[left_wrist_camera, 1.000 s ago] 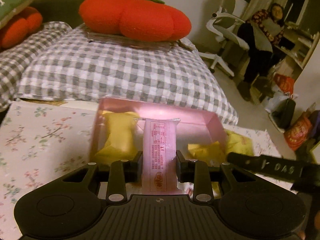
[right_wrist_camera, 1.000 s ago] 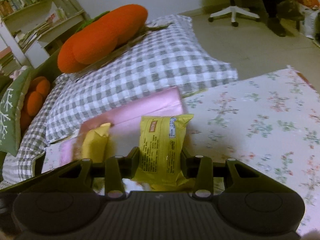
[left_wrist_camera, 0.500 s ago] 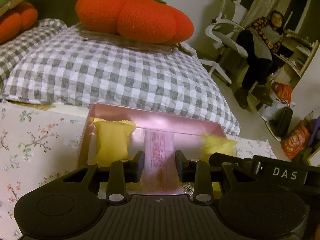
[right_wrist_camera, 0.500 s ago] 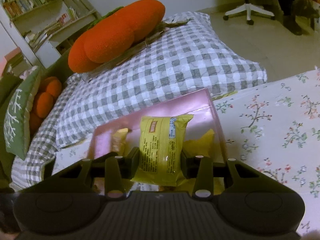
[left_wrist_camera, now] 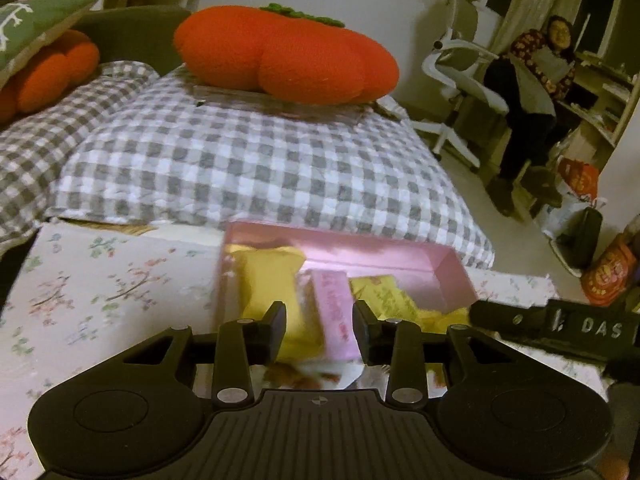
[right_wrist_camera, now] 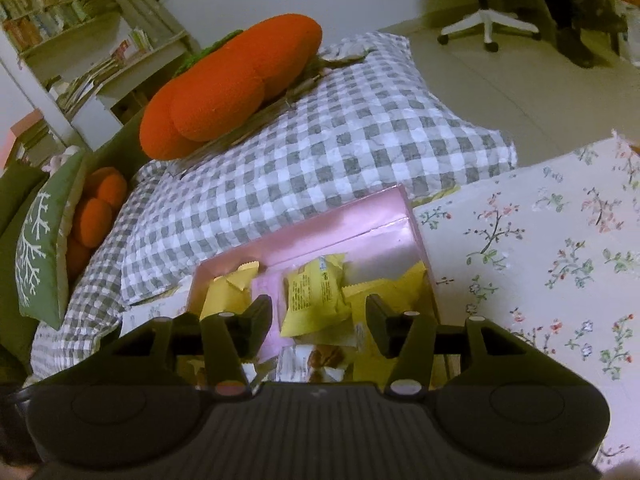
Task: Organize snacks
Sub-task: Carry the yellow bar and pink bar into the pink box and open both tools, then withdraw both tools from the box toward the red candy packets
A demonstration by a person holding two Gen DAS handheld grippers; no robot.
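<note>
A pink box (left_wrist_camera: pixel 452 276) sits on the floral table and also shows in the right wrist view (right_wrist_camera: pixel 352 224). It holds several yellow snack packs (left_wrist_camera: pixel 272 280) and a pink snack pack (left_wrist_camera: pixel 336 312). My left gripper (left_wrist_camera: pixel 320 320) is open just above the box, and the pink pack lies loose between its fingers. My right gripper (right_wrist_camera: pixel 318 320) is open above the box. A yellow snack pack (right_wrist_camera: pixel 314 294) lies in the box below it, free of the fingers. The right gripper's body (left_wrist_camera: pixel 560 328) shows at the right of the left wrist view.
The floral tablecloth (right_wrist_camera: pixel 560 260) spreads to the right and to the left (left_wrist_camera: pixel 100 288) of the box. A grey checked cushion (left_wrist_camera: pixel 260 168) with an orange plush (left_wrist_camera: pixel 288 56) lies behind the table. A person (left_wrist_camera: pixel 536 80) sits by a white chair at far right.
Both grippers opened. The pink pack dropped out of the left gripper into the box, and the yellow pack dropped out of the right gripper into the box. Both grippers drew back slightly.
</note>
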